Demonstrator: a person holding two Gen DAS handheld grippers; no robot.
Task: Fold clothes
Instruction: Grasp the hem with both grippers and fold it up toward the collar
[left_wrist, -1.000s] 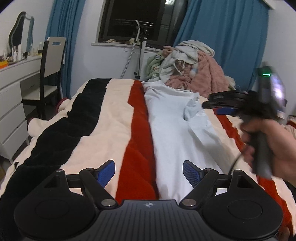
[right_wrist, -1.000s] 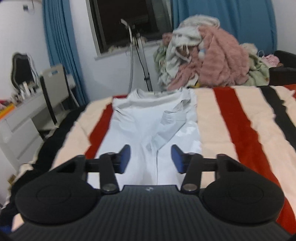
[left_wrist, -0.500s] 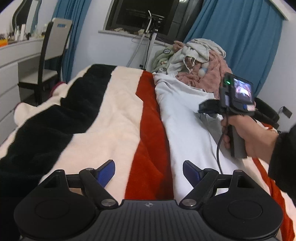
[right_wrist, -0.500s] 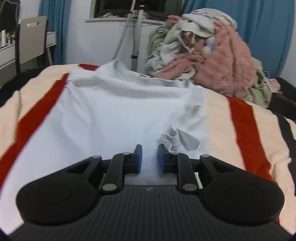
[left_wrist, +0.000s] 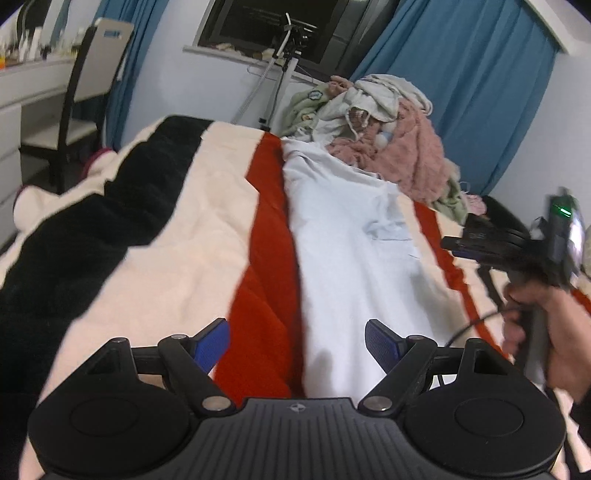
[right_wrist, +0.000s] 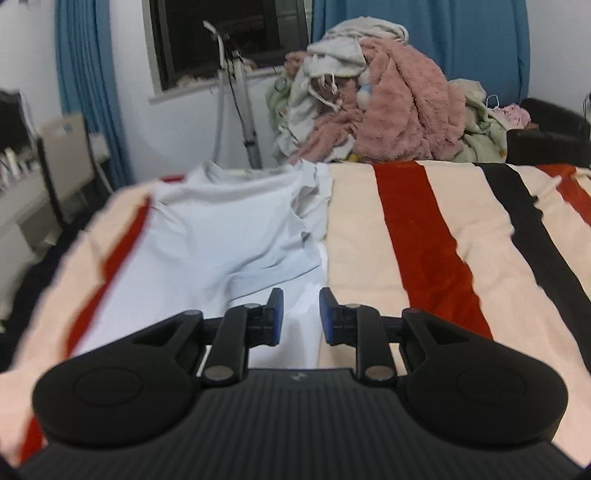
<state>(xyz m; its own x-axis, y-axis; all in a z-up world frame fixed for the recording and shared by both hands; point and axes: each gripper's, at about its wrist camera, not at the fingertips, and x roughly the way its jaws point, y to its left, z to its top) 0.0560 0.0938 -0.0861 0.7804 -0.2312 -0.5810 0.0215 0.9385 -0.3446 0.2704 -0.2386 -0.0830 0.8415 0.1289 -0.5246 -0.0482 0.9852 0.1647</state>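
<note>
— Right claw (right_wrist: 298, 314): jaws opening, white fabric showing in the gap, pads not pressing it.
— And the left claw (left_wrist: 297, 345)?
— Spread wide, released, hovering above the pale blue shirt (left_wrist: 343, 236) lying lengthwise on the striped blanket (left_wrist: 177, 229).
— Beyond that?
— A heap of clothes (right_wrist: 376, 99) at the bed's far end.

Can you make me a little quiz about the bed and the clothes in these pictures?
1. True or false: the pale blue shirt lies spread on the striped blanket.
2. What colour is the fluffy garment in the pile behind the bed: A pink, B yellow, C purple?
3. Which tool has the wider gap, the left tool or the right tool?

Key: 1 true. 2 A. 3 left.
</note>
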